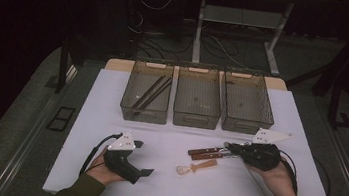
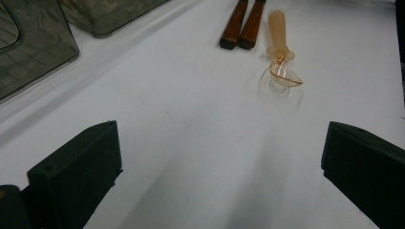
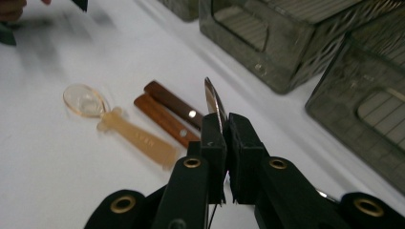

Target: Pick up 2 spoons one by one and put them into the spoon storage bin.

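Your right hand-held gripper [image 1: 231,148] is clamped nearly shut on a thin metal blade [image 3: 213,101] — it looks like the blade of a table knife, standing on edge between the pads and sticking out just past them. In the high view the wooden knife handles [image 1: 204,152] run leftward from those jaws, long axis roughly along the table's [image 1: 109,120] width, tilted slightly away from you at the gripper end. Two handles lie side by side; whether you hold one knife or both blades I cannot tell, because the jaws cover where blade meets handle. The coming move turns on this: the three smoky bins sit beyond the gripper, and the right bin [image 1: 247,107] and middle bin [image 1: 198,101] are the nearest, so the knife has to travel away from you and swing so its length fits the bin's long side. The left bin [image 1: 146,94] already holds chopsticks [image 1: 152,92]. Your left hand-held gripper [image 1: 141,158] rests on the table with jaws wide apart and nothing between them; the clear amber spoon [image 2: 282,52] lies ahead of it, bowl toward it, handle pointing away — so it is the nearer hand for the spoon. The bin floors are dim, so small contents may be missed.
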`<state>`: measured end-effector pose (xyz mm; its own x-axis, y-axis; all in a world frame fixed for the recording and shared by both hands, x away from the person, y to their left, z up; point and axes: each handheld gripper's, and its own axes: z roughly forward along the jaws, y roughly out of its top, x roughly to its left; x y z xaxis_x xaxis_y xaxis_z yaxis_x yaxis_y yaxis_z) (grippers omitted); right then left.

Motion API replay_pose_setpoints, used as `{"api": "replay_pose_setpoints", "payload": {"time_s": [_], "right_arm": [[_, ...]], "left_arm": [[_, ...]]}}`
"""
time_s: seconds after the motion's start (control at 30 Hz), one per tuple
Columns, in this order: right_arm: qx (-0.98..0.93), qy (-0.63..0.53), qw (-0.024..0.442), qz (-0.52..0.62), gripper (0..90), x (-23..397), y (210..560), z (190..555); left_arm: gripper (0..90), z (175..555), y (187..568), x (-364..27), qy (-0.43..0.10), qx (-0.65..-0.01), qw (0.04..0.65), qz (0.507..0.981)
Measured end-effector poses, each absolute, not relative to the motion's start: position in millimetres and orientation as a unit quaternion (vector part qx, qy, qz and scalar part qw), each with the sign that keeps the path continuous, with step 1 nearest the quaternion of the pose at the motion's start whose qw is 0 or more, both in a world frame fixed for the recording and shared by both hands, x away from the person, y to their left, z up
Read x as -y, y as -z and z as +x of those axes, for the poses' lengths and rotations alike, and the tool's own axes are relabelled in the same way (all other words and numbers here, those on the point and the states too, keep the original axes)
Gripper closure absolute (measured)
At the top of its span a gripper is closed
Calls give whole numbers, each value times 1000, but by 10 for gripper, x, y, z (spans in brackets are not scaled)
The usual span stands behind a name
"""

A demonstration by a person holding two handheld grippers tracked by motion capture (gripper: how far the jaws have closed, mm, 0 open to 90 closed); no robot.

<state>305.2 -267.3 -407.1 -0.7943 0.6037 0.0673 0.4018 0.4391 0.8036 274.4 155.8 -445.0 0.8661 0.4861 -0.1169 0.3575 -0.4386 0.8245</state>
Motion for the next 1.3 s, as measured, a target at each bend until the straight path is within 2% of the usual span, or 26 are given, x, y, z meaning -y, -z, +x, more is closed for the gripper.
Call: {"api": "replay_pose_setpoints", "payload": {"time_s": [0.63, 1.3], "right_arm": [[-812, -471, 146, 311, 857, 2452, 3723, 3427], [-797, -472, 178, 331, 857, 2109, 3329, 4158]], "left_arm": [[0, 2734, 4443, -1558, -69, -244, 470, 846], [0, 2731, 4419, -1572, -72, -237, 472, 846]]}}
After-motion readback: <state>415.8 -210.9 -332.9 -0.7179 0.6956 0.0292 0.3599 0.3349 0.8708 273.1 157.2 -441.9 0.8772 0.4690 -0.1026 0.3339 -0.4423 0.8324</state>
